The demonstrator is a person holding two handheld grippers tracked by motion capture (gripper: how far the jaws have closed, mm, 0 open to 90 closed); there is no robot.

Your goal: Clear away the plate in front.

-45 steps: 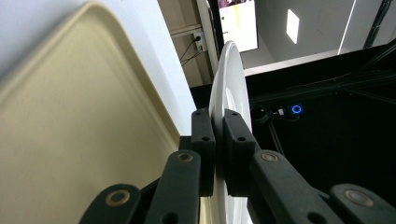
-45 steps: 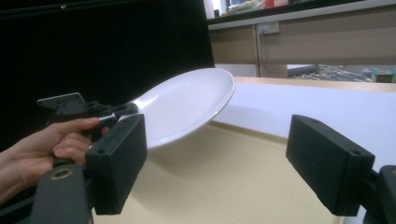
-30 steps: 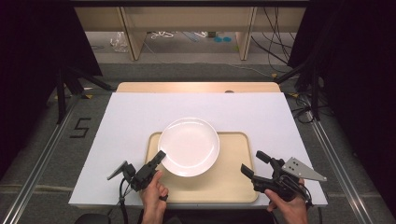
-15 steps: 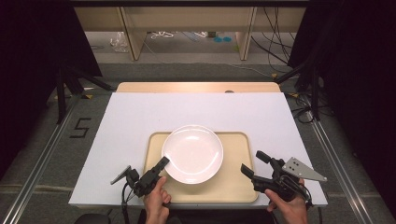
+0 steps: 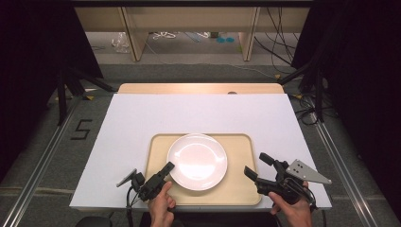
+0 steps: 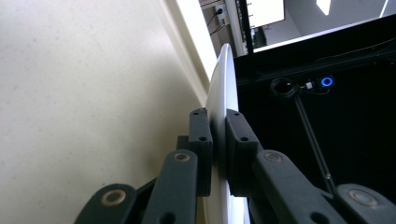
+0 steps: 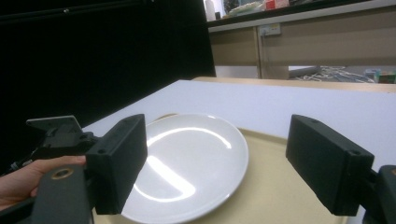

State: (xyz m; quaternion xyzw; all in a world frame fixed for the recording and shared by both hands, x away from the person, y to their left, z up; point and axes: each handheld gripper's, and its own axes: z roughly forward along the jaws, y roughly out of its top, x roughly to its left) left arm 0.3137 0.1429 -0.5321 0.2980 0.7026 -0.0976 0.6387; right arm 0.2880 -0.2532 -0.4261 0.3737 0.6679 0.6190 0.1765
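On the tabletop [image 5: 142, 118], near its front edge, a tan tray [image 5: 239, 189] carried a white plate [image 5: 197, 161]. The left gripper [image 5: 166, 169] had its jaws clamped together on the plate's near-left rim, one jaw above and one below, as the left gripper view showed with the thin rim [image 6: 219, 112] running edge-on between them. The right gripper [image 5: 257, 164] was held just off the tray's right end, its jaws wide apart and empty, aimed toward the plate [image 7: 187, 163] without touching it.

By my judgement the work was at an early to middle stage: the grasp on the plate was made, but the plate was on the tray, roughly at its centre, perhaps with the gripped edge barely raised; the pictures did not settle that. Lifting it clear or carrying it elsewhere seemed to be what was left, and the right gripper had taken no part yet.

The plate was round, plain, glossy and clean, with a shallow well and a broad rim that caught bright streaks of light. It bore no food and no chips that I could see.
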